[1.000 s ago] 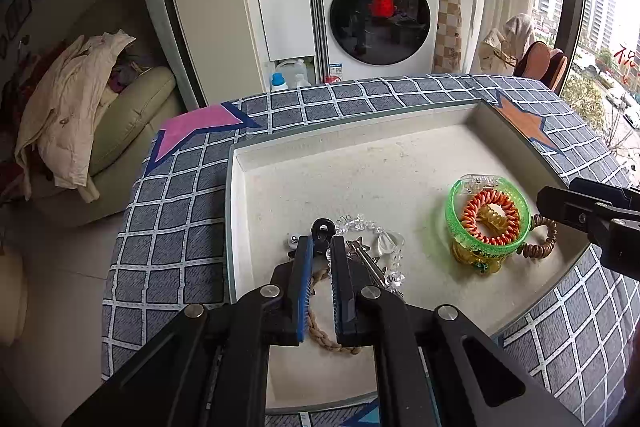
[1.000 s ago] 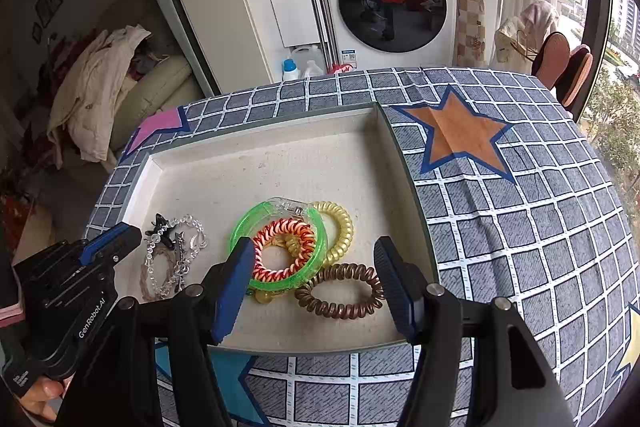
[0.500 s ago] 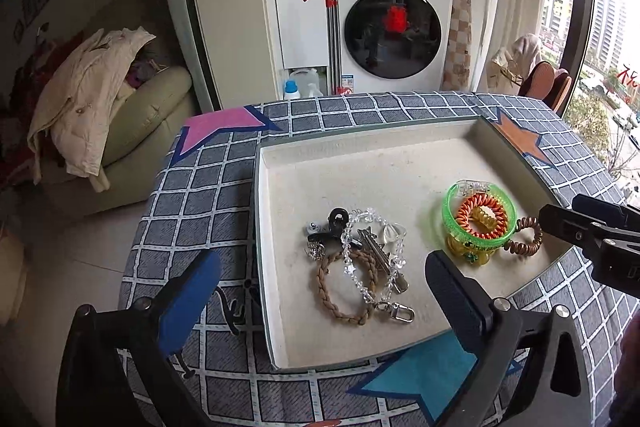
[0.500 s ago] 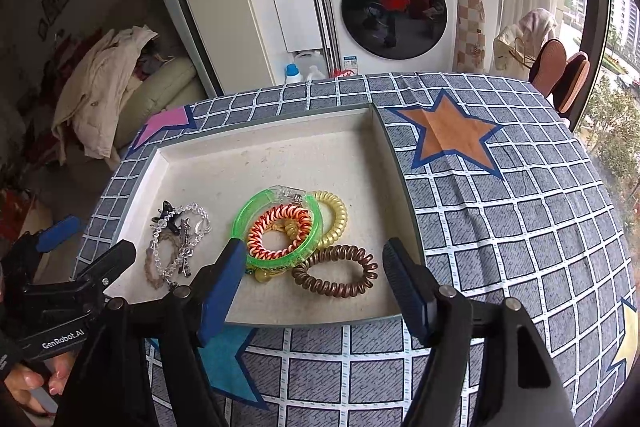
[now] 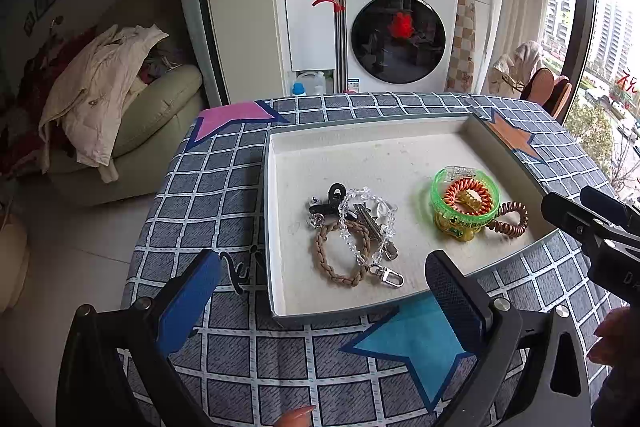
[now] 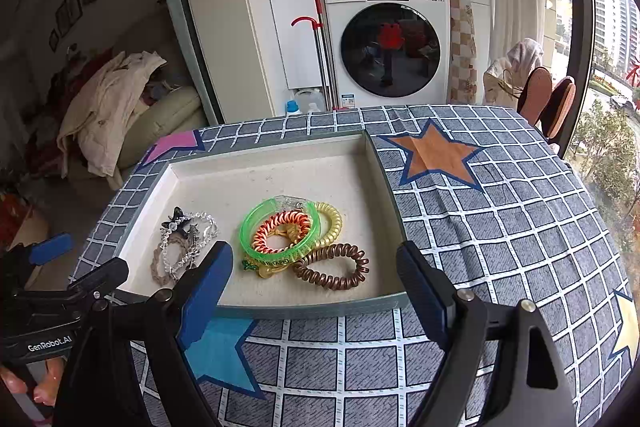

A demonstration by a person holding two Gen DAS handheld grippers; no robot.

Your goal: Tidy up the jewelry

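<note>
We hold the left gripper (image 5: 320, 291) and the right gripper (image 6: 314, 287) with fingers spread wide and empty, both above the near edge of the tray (image 6: 304, 307). In front of the left one lie a braided bracelet (image 5: 340, 255), a crystal bracelet (image 5: 368, 223) and a black clip (image 5: 330, 201); in front of the right one, a green bangle (image 6: 280, 231) and a brown coil tie (image 6: 332, 267). We judge the sorting looks nearly done; any next pick needs a slow approach. Beyond are the checked tablecloth (image 6: 500, 227) and a washing machine (image 6: 386, 39).
</note>
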